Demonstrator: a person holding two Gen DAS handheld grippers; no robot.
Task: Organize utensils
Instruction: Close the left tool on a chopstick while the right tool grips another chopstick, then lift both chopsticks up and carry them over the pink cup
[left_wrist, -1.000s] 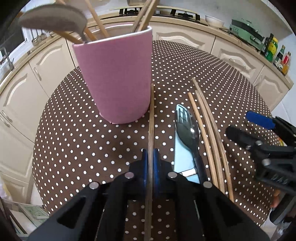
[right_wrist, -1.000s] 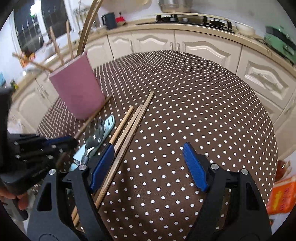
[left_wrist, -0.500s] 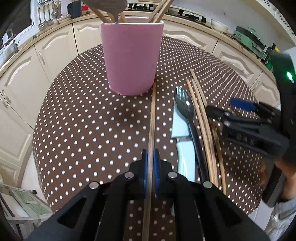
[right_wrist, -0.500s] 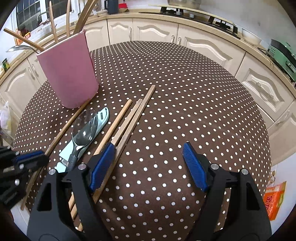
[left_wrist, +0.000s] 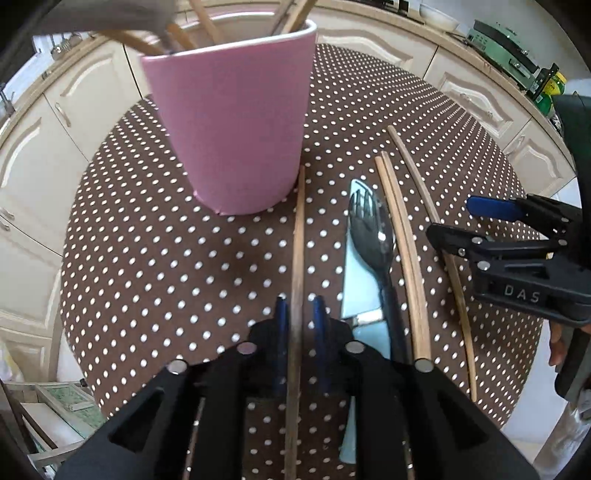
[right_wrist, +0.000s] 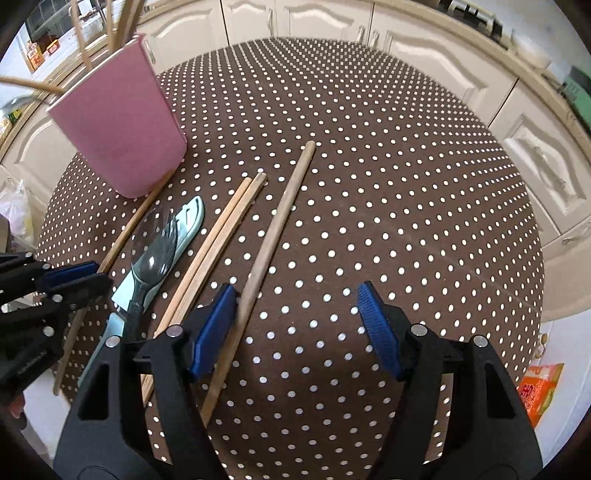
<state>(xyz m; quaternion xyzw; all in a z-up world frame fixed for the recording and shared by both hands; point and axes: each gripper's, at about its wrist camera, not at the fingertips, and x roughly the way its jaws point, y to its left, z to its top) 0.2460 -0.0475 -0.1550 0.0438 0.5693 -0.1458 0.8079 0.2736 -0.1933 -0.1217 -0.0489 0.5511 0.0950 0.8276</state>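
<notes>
A pink cup (left_wrist: 236, 140) (right_wrist: 118, 125) with several wooden utensils in it stands on the dotted brown table (right_wrist: 369, 184). A thin wooden stick (left_wrist: 298, 240) lies from the cup's base back between the pads of my left gripper (left_wrist: 301, 328). Its jaws are opening, with a sliver of gap on each side of the stick. My right gripper (right_wrist: 295, 328) is closing around a longer lone stick (right_wrist: 273, 229), which lies beside its left pad and well clear of the right one. Between the two grippers lie a black fork (left_wrist: 371, 236) on a pale blue knife (right_wrist: 192, 218) and a pair of chopsticks (right_wrist: 218, 240).
The right gripper (left_wrist: 454, 219) hangs over the table's right side in the left wrist view, held by a person's hand (left_wrist: 557, 343). Cream cabinets (right_wrist: 443, 55) ring the round table. An orange packet (right_wrist: 539, 387) lies on the floor at the right.
The left gripper's pads have come off the thin stick, and the cup looks nearer. The right gripper has shifted over the lone stick, with its jaws narrower.
</notes>
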